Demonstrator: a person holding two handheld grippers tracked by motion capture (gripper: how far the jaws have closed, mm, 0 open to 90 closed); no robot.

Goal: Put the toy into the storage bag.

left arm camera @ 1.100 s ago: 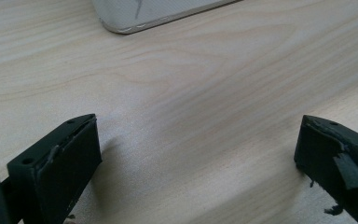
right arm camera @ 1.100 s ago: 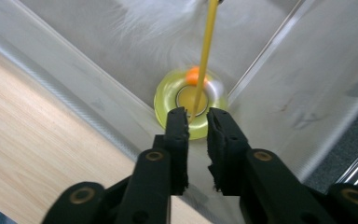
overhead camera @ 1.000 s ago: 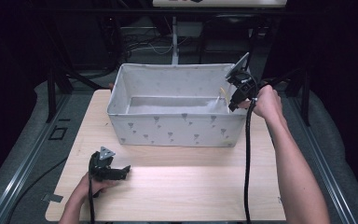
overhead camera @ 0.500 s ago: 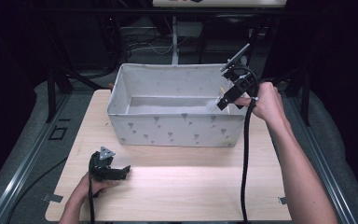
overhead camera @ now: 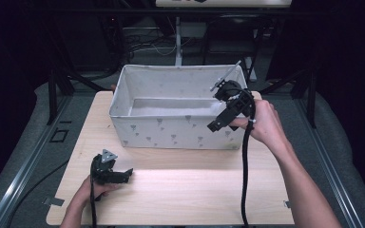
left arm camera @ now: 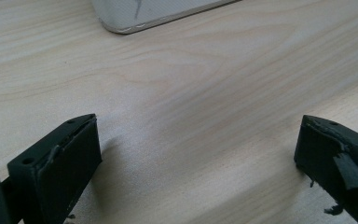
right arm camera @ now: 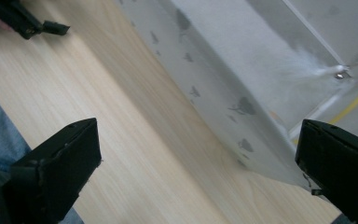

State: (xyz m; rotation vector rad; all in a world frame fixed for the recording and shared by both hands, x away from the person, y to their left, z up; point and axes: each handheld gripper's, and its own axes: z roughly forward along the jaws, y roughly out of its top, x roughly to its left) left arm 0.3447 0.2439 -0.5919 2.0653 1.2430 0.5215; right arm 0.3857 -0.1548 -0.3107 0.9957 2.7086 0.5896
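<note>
- Right tool [overhead camera: 217, 124]: I hold it above the front right corner of the fabric bin [overhead camera: 171, 133], at about 3 o'clock from the bin's centre in the high view. Its jaws have just been opening and now stand wide apart, with nothing between them.
- Right gripper view: the bin's outer front wall [right arm camera: 214, 107], printed with small grey marks, runs slantwise between the jaws. Neither jaw touches it. The bin's inner corner, with a yellow strand, lies at 2 o'clock.
- Left tool [overhead camera: 123, 175]: I rest it low on the tabletop [overhead camera: 195, 190], at about 7 o'clock from the bin and well apart from it. Its jaws stand apart and hold nothing.
- Left gripper view: bare wood grain lies between the jaws. One rounded bottom corner of the bin [left arm camera: 135, 18] sits at 11 o'clock, clear of both jaws.
- Fabric bin: it stands upright on the far half of the tabletop, open side up. I see nothing resting on its pale floor in the high view.
- Cable [overhead camera: 244, 175]: it hangs from the right tool down across the tabletop toward 6 o'clock.
</note>
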